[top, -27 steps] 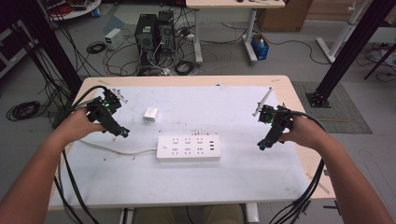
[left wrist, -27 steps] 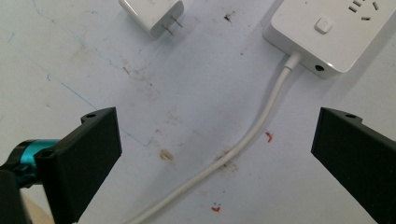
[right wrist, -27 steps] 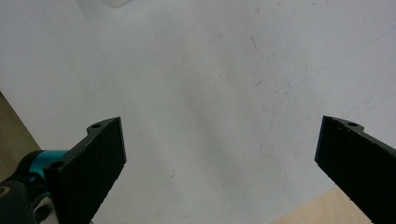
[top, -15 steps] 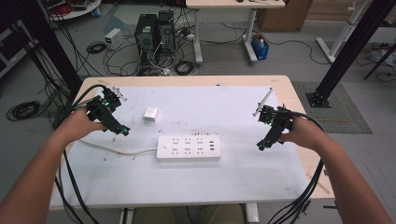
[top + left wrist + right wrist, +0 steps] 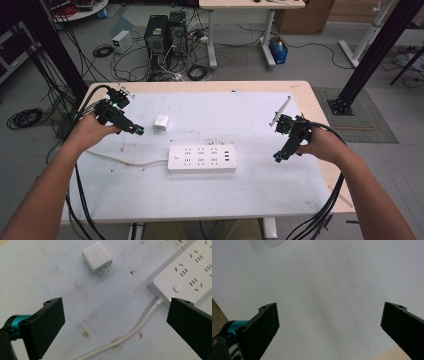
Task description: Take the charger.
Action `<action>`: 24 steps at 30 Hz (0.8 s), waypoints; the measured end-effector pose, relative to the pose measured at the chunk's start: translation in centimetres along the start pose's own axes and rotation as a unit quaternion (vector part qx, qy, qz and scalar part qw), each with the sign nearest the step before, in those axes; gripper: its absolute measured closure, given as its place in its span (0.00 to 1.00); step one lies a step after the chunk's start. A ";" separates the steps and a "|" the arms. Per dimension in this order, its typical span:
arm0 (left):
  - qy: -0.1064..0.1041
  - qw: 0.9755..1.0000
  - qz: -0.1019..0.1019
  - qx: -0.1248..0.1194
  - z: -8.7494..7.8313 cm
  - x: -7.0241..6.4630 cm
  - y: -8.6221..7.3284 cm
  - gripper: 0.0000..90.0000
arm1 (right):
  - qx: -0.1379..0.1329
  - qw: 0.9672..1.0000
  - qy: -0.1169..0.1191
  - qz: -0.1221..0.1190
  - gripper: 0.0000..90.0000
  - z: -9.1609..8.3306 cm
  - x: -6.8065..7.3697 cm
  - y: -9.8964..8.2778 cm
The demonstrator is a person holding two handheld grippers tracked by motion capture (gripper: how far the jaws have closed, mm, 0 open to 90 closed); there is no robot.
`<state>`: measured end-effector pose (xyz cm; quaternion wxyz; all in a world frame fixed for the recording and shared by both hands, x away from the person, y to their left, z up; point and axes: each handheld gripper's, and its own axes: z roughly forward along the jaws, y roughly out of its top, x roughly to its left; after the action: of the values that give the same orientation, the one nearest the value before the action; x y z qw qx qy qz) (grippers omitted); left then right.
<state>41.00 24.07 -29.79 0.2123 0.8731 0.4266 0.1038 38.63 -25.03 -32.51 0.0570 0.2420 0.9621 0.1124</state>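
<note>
left hand-held gripper (image 5: 136, 131): jaws apart, near charger (image 5: 161, 122) | right hand-held gripper (image 5: 278, 157): apart, empty

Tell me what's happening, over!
Left tongs open, aimed at white charger. Right tongs open, holding nothing. Charger lies loose beside power strip. Nothing in the way.

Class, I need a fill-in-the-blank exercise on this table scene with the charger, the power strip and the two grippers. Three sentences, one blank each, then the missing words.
1. The white charger lies on the table with its two metal ____ showing.
2. The jaws of the left gripper stand ____.
3. The power strip is ____ in colour.

Missing words: prongs; open; white
</note>
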 end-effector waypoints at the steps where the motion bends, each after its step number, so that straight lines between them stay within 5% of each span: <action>1: 0.005 1.000 -0.018 0.001 0.5 0.0 0.4 0.02 | 0.000 1.000 0.000 0.000 0.01 0.0 0.0 0.0; 3: 0.006 1.000 -0.027 0.001 0.8 -0.1 0.5 0.02 | -0.001 1.000 -0.002 0.004 0.01 0.0 0.0 0.1; 4: 0.018 0.998 -0.053 -0.007 1.5 -0.1 1.2 0.02 | -0.005 1.000 -0.002 0.009 0.01 0.0 -0.2 0.2; 7: 0.030 0.997 -0.076 -0.014 2.5 0.0 2.0 0.02 | -0.005 1.000 -0.002 0.011 0.01 0.0 -0.3 0.2; 10: 0.026 0.995 -0.099 -0.019 3.5 0.3 2.6 0.02 | -0.004 1.000 -0.003 0.008 0.01 0.2 -0.3 0.2; 24: 0.045 0.985 -0.166 -0.023 8.2 1.1 4.5 0.02 | -0.010 1.000 -0.005 0.013 0.01 0.3 -0.7 0.3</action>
<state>47.83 20.15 -35.02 0.2268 0.7795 0.5723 0.1158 39.41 -24.99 -32.69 0.0628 0.2541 0.9575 0.1211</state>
